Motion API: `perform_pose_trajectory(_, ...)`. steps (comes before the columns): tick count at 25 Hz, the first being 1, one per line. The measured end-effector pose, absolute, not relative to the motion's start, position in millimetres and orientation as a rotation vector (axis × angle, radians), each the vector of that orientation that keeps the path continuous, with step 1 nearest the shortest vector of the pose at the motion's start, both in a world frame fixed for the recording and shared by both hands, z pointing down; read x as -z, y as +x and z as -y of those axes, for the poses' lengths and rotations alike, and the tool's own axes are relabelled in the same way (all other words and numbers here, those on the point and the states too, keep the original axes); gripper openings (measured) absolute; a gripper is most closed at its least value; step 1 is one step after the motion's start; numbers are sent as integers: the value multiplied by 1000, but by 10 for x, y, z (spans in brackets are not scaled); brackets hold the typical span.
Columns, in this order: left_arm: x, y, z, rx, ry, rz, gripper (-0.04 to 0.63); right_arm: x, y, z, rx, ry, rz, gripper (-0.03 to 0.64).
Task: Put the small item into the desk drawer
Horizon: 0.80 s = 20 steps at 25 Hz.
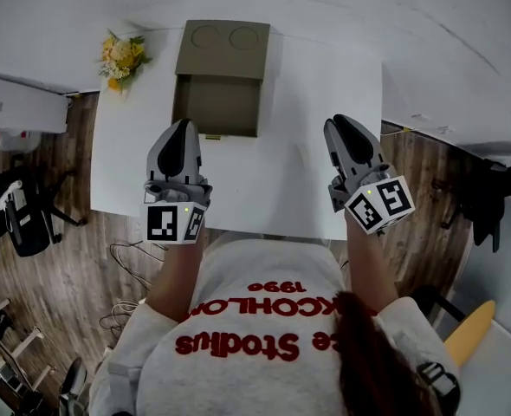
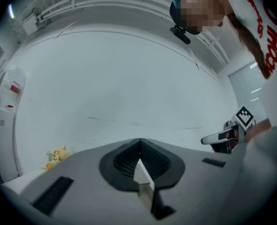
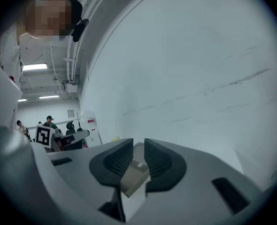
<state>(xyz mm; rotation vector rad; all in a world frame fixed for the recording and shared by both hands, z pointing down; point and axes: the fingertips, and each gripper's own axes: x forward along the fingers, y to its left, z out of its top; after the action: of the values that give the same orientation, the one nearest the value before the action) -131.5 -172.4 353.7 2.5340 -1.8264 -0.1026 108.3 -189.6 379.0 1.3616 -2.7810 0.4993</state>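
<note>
An olive-brown desk box [image 1: 223, 50] stands at the far middle of the white table [image 1: 316, 102], its drawer [image 1: 218, 107] pulled out towards me. Inside the drawer I see nothing, and no small item shows anywhere. My left gripper [image 1: 184, 126] hovers just in front of the drawer's left corner; in the left gripper view its jaws [image 2: 139, 146] meet at the tips with nothing between them. My right gripper [image 1: 339, 123] hangs over the table's right part, well clear of the box. Its jaws [image 3: 138, 146] stand slightly apart and empty, and the brown drawer [image 3: 134, 170] shows through the gap.
A small bunch of yellow flowers [image 1: 121, 59] lies at the table's far left corner. Left of the table sit a white appliance [image 1: 17, 102] and a black office chair [image 1: 22, 219] on the wood floor. A white wall runs behind the table.
</note>
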Motion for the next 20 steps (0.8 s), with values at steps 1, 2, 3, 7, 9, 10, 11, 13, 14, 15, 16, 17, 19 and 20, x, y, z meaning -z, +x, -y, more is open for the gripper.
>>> perform_pose_trajectory(1,-3579,-1309,1734,95,2531,1819,8,-3888,1066,1907,-513,1355,2755,78)
perform_pose_trajectory(2,-3620,-1306,1750,89,2529,1814,7,-3988,1048,1921,-527,1349,2729,85)
perform_pose_trajectory(3,-3663,-1303,1768,83,2526,1810,8,-4089,1029,1937,-538,1343,2704,93)
perform_pose_trajectory(7,-3863,-1264,1839,32,2529,1790,8,-4514,996,1982,-575,1316,2598,110)
perform_pose_trajectory(9,-3962,-1248,1875,-11,2544,1781,8,-4750,1009,1980,-599,1305,2540,124)
perform_pose_trajectory(10,-4012,-1251,1888,-28,2546,1778,7,-4872,1021,1968,-609,1298,2509,130)
perform_pose_trajectory(11,-4064,-1260,1897,-43,2541,1775,8,-4998,1033,1947,-619,1288,2478,130)
perform_pose_trajectory(13,-4168,-1282,1899,-69,2527,1768,8,-5252,1049,1880,-647,1256,2419,132)
perform_pose_trajectory(14,-4215,-1291,1894,-82,2519,1764,8,-5373,1053,1840,-665,1238,2392,137)
perform_pose_trajectory(15,-4257,-1297,1887,-93,2511,1761,8,-5485,1057,1799,-681,1222,2368,140)
perform_pose_trajectory(16,-4296,-1301,1879,-101,2502,1759,8,-5586,1061,1760,-695,1209,2346,146)
perform_pose_trajectory(17,-4327,-1303,1872,-106,2496,1758,8,-5674,1067,1726,-702,1198,2326,151)
perform_pose_trajectory(19,-4367,-1308,1859,-112,2486,1758,8,-5820,1076,1662,-699,1176,2285,170)
perform_pose_trajectory(20,-4380,-1318,1854,-116,2481,1762,8,-5885,1078,1630,-692,1164,2264,175)
